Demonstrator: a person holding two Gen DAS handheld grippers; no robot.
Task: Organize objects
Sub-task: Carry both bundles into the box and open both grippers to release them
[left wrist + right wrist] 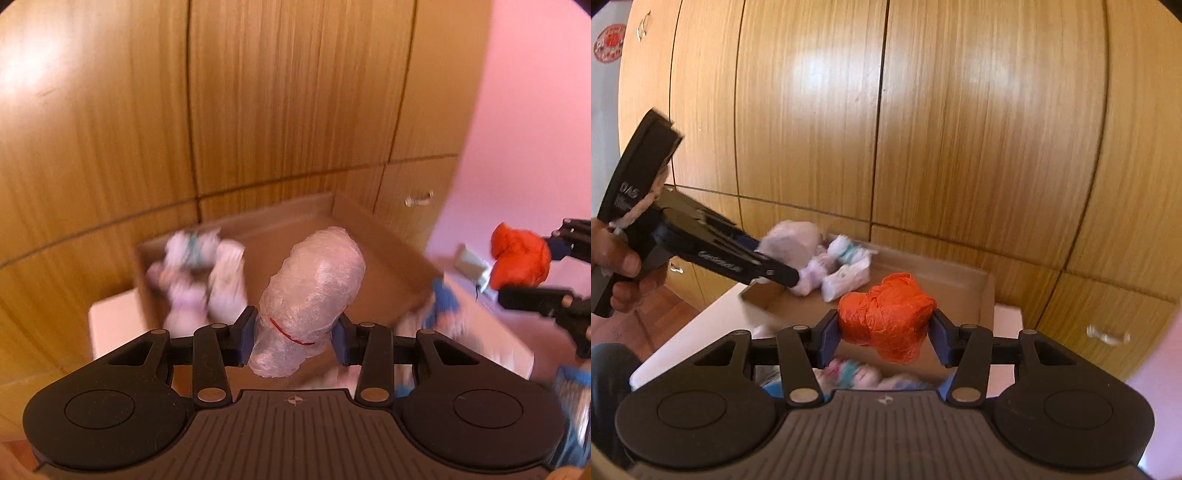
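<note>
My left gripper (295, 334) is shut on a clear plastic-wrapped bundle (314, 284) tied with a red band, held above an open cardboard box (388, 243). My right gripper (884, 334) is shut on an orange plastic-wrapped bundle (888, 315), held over the same cardboard box (986, 291). The orange bundle also shows at the right of the left wrist view (519, 258). The left gripper and its clear bundle (792, 242) show at the left of the right wrist view. Several white packets (199, 269) lie in the box's far left corner; they also show in the right wrist view (846, 273).
The box sits on a white table (701, 325) against wooden cabinet doors (923, 129). A pink wall (535, 129) is at the right. Blue and white items (443, 306) lie blurred beside the box. More packets (857, 373) lie under my right gripper.
</note>
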